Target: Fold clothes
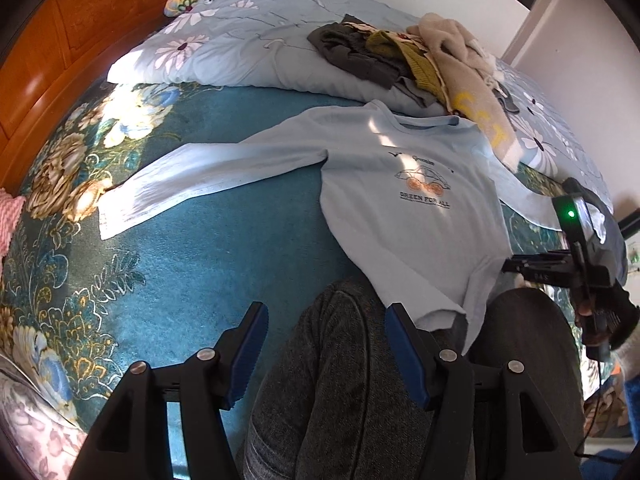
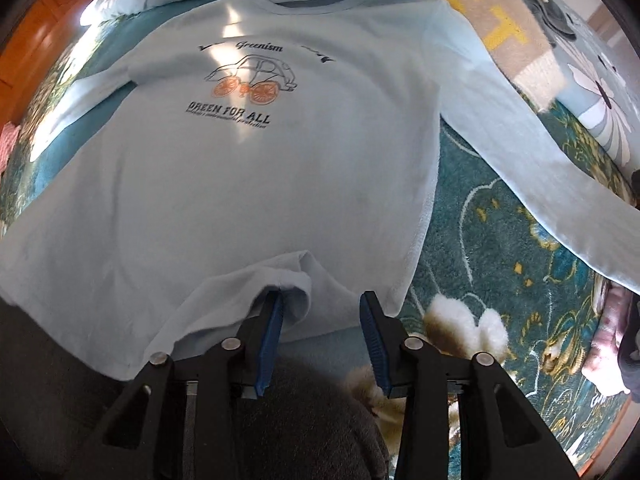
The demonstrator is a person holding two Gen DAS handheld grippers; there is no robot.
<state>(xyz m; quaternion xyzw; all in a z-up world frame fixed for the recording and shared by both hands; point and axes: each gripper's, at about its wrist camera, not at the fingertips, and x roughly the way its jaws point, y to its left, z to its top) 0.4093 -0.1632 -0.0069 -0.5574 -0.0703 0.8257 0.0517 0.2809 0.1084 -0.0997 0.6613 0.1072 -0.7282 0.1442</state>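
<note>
A light blue long-sleeve shirt [image 1: 400, 216] with a car print and "GREEN FOR ALL" lies face up on the teal floral bedspread [image 1: 208, 256], sleeves spread out. Its hem drapes over the person's grey-trousered knees [image 1: 332, 380]. My left gripper [image 1: 326, 344] is open and empty, above the knee just left of the hem. My right gripper [image 2: 324, 320] is open at the shirt's [image 2: 248, 184] bottom hem, where a fold of fabric [image 2: 292, 280] bunches against the left finger; the jaws stand apart. The right gripper also shows in the left wrist view [image 1: 516, 266].
A pile of unfolded clothes [image 1: 404, 56] in dark grey, olive and beige lies on a light blue flowered quilt [image 1: 240, 36] beyond the shirt. A wooden headboard [image 1: 44, 64] runs along the left. A pink cloth [image 1: 8, 220] sits at the far left.
</note>
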